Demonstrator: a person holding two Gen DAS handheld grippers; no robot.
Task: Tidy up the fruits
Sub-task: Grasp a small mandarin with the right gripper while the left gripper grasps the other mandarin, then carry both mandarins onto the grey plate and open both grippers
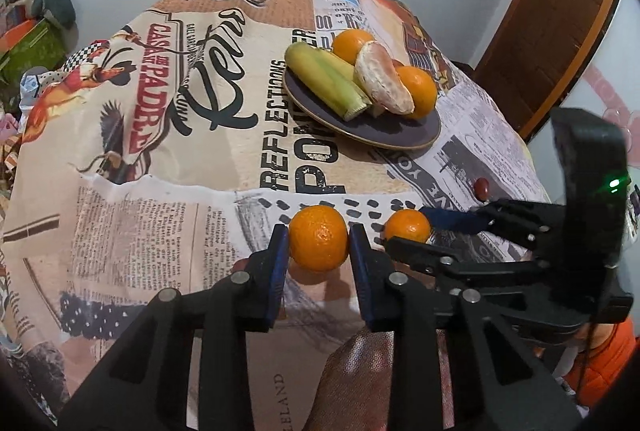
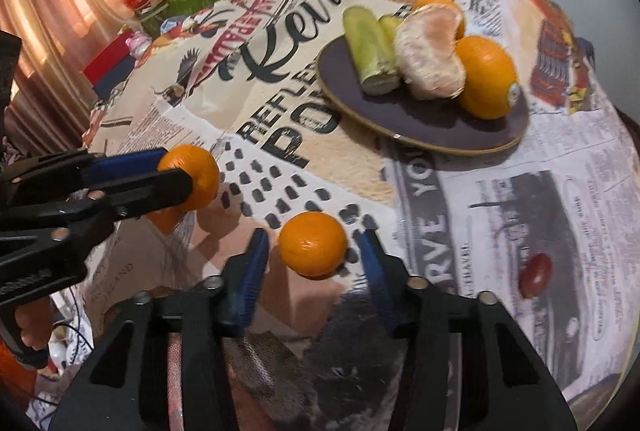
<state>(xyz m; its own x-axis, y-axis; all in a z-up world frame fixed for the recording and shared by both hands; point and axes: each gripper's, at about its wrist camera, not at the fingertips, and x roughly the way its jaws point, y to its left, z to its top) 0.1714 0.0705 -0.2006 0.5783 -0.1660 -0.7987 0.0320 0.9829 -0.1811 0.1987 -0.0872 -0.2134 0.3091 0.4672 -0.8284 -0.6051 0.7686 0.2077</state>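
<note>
Two tongs: both mine, one mandarin each.
Left gripper: pads pressed against the near mandarin, clamped for carrying, I judge.
Right gripper: jaws apart, bracketing the other mandarin on the tablecloth, not yet touching it.
Plate: holds two oranges, a peeled citrus and green stalk pieces; front bare.
Stray: a small red fruit lies apart.

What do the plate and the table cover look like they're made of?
Plate: likely glazed ceramic, going by its dark glossy face, a glint at the edge and a tan rim. Cover: printed fabric, matte and slightly fuzzy, draping over the table edge in soft folds.
</note>
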